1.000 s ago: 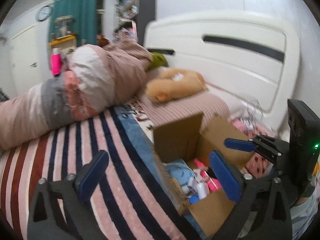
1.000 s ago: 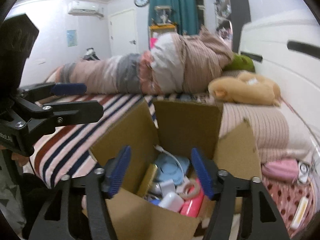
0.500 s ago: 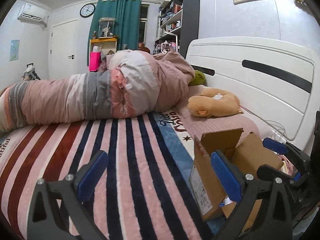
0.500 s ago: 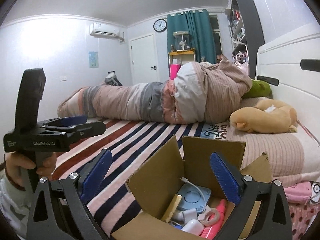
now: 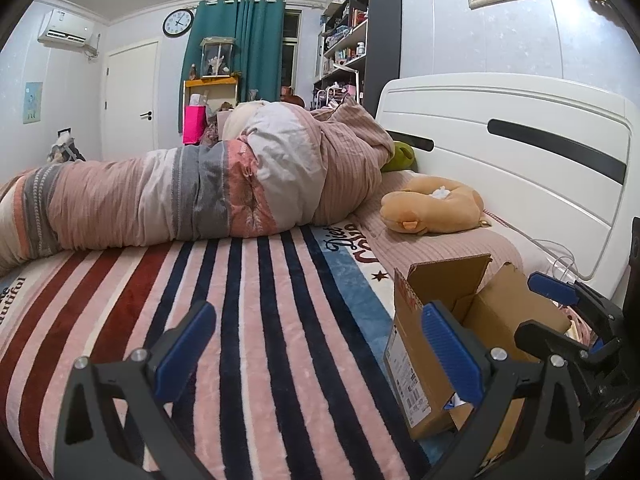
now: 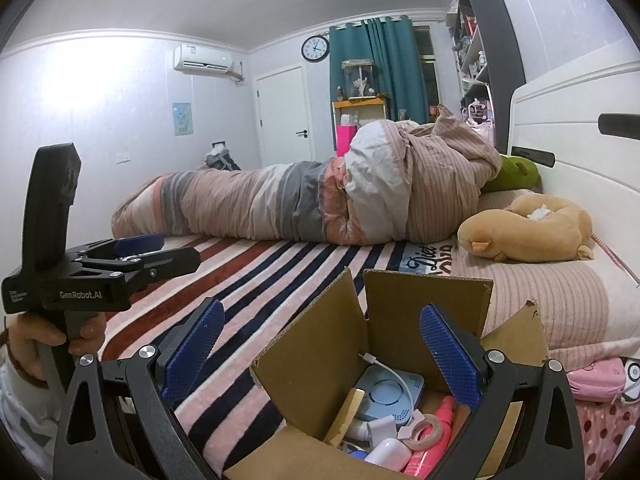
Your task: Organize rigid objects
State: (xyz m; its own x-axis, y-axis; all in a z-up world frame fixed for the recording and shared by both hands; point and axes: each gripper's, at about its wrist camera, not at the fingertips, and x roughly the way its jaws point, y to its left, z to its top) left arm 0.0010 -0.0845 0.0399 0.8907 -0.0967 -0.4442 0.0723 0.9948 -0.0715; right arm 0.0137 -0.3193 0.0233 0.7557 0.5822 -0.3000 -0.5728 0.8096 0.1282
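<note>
- Left gripper [image 5: 318, 344] hangs over the striped blanket [image 5: 248, 320], jaws spread wide, nothing between them.
- Right gripper [image 6: 320, 352] is released too, blue pads [image 6: 450, 354] wide apart above the cardboard box [image 6: 424, 308].
- Box sits on the bed, flaps up, just right of the left gripper.
- Inside: a blue device [image 6: 390, 394] with white cable, a pink bottle [image 6: 434, 436], a tape roll [image 6: 424, 436], a white case [image 6: 388, 454].
- Tan plush [image 6: 528, 228] lies beyond, near the headboard [image 5: 520, 152].
</note>
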